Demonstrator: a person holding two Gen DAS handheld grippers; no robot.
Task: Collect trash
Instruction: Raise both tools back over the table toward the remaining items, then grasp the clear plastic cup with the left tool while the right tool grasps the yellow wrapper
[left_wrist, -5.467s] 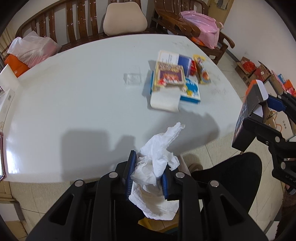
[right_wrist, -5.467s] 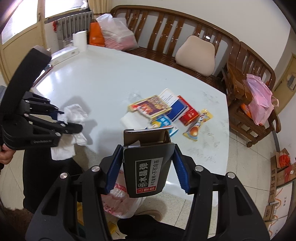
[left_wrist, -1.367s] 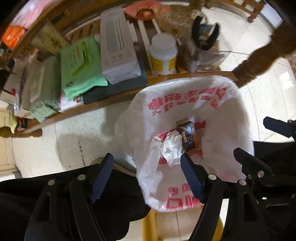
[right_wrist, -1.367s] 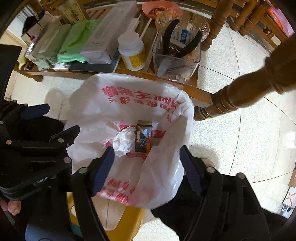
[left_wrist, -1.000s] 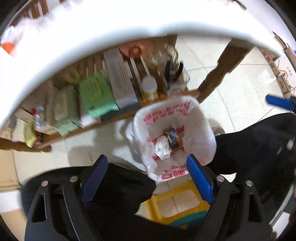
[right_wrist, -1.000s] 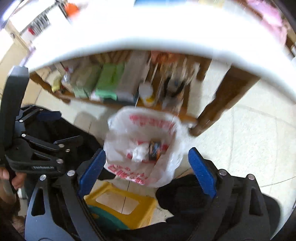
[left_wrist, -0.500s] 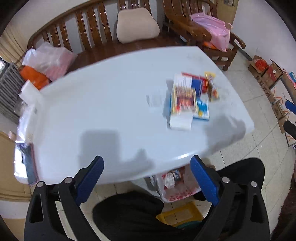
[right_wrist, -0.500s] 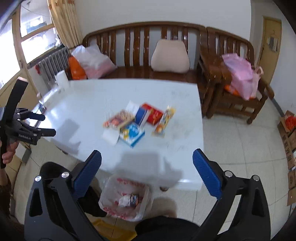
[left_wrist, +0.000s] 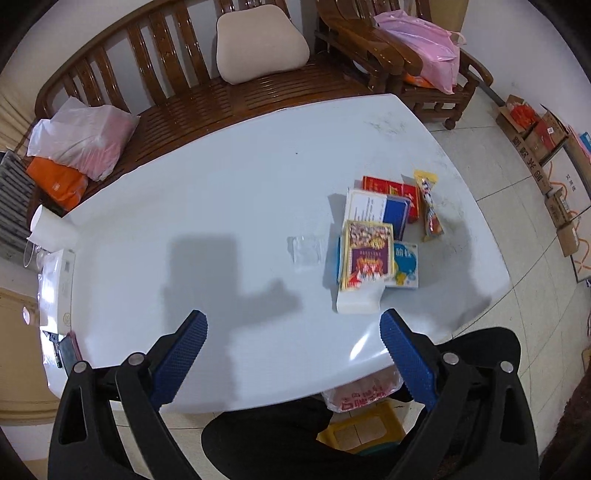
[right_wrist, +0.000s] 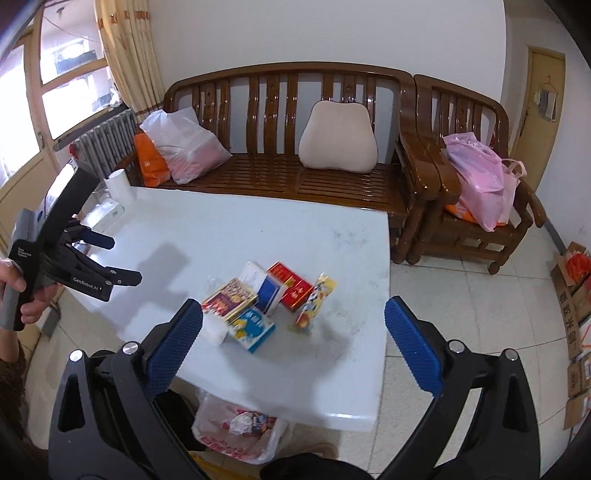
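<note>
Both grippers are open, empty and held high above the white table (left_wrist: 221, 206). My left gripper (left_wrist: 293, 354) hangs over the table's near edge; it also shows in the right wrist view (right_wrist: 110, 258). My right gripper (right_wrist: 293, 339) hangs over the near right corner. On the table's right side lies a cluster of trash: a purple-and-yellow packet (left_wrist: 366, 254), a white tissue pack (left_wrist: 360, 301), a blue-and-white box (left_wrist: 404, 264), a red box (left_wrist: 391, 190), a yellow snack wrapper (left_wrist: 428, 205) and a clear plastic scrap (left_wrist: 304, 249). The white trash bag (right_wrist: 236, 430) sits under the table edge with crumpled paper inside.
A wooden bench (right_wrist: 288, 162) with a beige cushion and plastic bags runs behind the table. A wooden armchair (right_wrist: 461, 206) with a pink bag stands right. Cardboard boxes (left_wrist: 546, 162) line the right wall. A yellow stool (left_wrist: 358, 430) holds the trash bag.
Both grippers dropped the tissue and the black box into the bag, opened, then rose from under the table to above it. The view has settled over the tabletop.
</note>
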